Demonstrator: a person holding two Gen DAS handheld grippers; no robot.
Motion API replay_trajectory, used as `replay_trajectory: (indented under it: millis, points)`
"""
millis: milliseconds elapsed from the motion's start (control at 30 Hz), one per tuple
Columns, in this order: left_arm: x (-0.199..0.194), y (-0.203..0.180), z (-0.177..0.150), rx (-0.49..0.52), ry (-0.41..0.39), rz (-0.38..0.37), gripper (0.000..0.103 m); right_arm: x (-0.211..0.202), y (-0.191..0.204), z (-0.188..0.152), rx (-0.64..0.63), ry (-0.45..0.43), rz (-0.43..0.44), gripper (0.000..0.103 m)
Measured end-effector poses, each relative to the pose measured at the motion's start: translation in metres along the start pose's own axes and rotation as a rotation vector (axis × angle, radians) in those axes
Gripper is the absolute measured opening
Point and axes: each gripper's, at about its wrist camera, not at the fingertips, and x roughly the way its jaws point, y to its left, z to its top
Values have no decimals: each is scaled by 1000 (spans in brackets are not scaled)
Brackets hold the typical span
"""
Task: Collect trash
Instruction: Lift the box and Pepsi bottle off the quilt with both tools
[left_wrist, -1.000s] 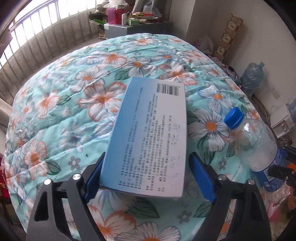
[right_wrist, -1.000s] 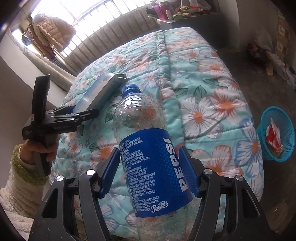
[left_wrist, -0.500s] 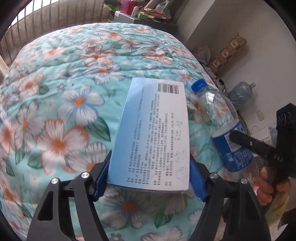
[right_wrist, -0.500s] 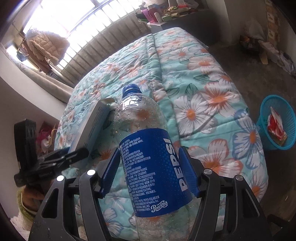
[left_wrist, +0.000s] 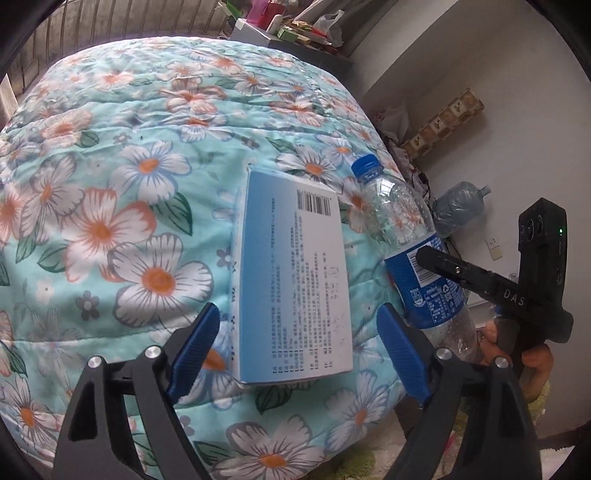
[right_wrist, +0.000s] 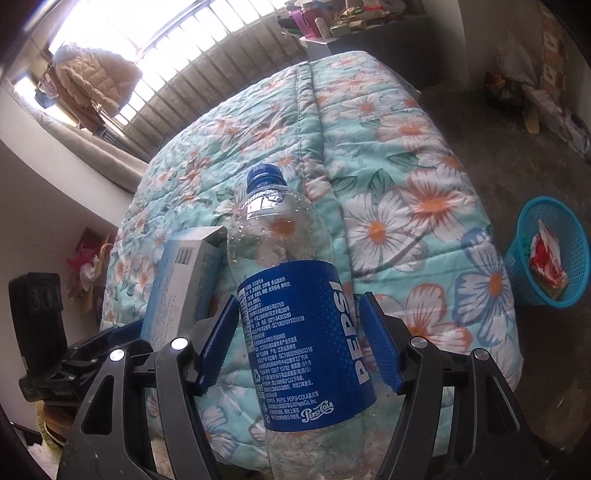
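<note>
My left gripper stands open around a blue and white cardboard box; its blue pads are clear of the box sides, and the box seems to rest on the floral quilt. My right gripper is shut on an empty Pepsi bottle with a blue cap, held above the bed edge. The bottle also shows in the left wrist view, just right of the box. The box shows in the right wrist view, left of the bottle.
A blue plastic basket with red trash inside stands on the dark floor right of the bed. A cluttered shelf is behind the bed. A large water jug stands by the wall. Barred windows run along the far side.
My left gripper's pads have opened away from the box, which was gripped half a second ago. Both grippers have drawn back toward the bed's near edge, closer together. The right still holds the bottle.
</note>
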Motion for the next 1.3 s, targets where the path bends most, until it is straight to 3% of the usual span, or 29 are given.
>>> replay_trajectory:
  millis: [267, 600, 767, 1000, 1300]
  points:
    - [-6, -2, 6, 34, -37, 35, 84, 5, 3, 0, -33, 40, 16, 58]
    - [4, -12, 15, 83, -64, 114, 88, -18, -37, -28, 182, 12, 46, 57]
    - [22, -16, 21, 98, -54, 153, 88, -18, -39, -29, 209, 12, 55, 58]
    - [41, -36, 16, 215, -46, 241, 88, -17, -31, -26, 165, 25, 28, 59]
    - [54, -36, 14, 247, -29, 300, 88, -14, -24, -23, 89, 41, -32, 65]
